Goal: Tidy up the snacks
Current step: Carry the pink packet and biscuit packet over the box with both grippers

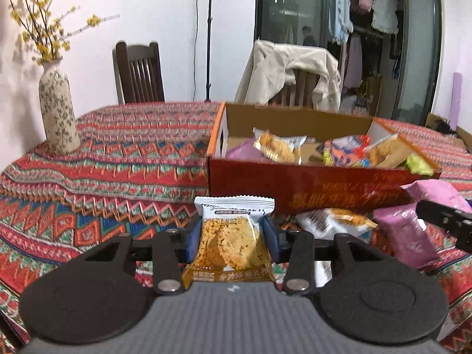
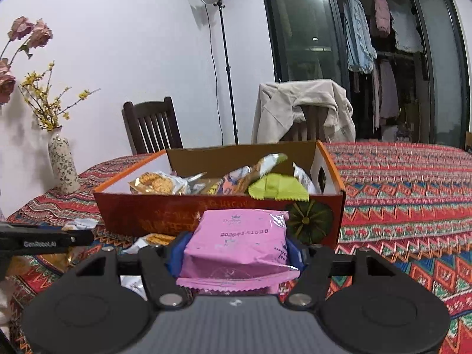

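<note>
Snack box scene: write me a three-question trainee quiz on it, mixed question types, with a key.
1. True or false: the left tool is shut on a cracker packet.
2. Multiple choice: what does the right tool hold? A) a green packet B) a pink packet C) nothing
3. Fill in: in the right wrist view, the green packet lies inside the ____.

Key
1. True: the blue pads press the cracker packet from both sides.
2. B: the pink packet sits clamped in front of the cardboard box.
3. Cardboard box, leaning on its near wall among other snacks.
</note>
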`<state>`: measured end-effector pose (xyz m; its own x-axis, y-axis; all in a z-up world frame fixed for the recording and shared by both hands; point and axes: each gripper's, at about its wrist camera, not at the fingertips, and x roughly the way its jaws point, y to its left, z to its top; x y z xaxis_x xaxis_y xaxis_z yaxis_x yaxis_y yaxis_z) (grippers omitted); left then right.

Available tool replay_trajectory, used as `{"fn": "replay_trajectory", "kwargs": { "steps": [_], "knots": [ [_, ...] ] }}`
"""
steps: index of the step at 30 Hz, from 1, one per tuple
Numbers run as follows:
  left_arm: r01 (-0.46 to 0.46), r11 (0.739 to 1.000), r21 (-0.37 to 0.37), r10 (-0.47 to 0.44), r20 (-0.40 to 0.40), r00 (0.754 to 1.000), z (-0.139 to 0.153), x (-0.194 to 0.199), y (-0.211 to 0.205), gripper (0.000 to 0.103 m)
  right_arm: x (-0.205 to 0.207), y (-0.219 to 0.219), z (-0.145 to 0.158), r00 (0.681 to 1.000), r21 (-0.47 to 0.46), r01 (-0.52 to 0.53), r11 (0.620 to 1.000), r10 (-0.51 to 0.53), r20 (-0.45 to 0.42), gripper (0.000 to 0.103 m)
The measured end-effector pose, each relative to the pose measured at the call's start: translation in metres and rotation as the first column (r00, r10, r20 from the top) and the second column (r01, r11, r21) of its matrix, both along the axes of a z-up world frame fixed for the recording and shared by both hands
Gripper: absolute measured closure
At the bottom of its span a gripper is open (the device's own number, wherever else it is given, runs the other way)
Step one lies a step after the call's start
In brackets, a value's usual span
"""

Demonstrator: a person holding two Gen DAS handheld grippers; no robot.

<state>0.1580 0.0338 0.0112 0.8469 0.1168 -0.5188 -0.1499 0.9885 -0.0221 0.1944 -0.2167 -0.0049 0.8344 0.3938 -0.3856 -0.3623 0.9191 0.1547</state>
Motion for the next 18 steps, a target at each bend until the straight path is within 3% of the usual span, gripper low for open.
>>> {"fn": "replay_trajectory", "kwargs": {
  "steps": [9,18],
  "knots": [
    [0.038,0.999,0.008,-0.039,0.115,0.993,0.048,-0.003,-0.019,0.059,-0.013,0.000,0.046,0.995,-0.009,0.000,1.000,0.001,0.102,0.038],
    [0.059,0.998,0.014,-0.061,0.169,0.984,0.079,0.030,-0.034,0.059,0.024,-0.002,0.084,0.992,-0.004,0.040,0.999,-0.039,0.121,0.038]
  ]
}}
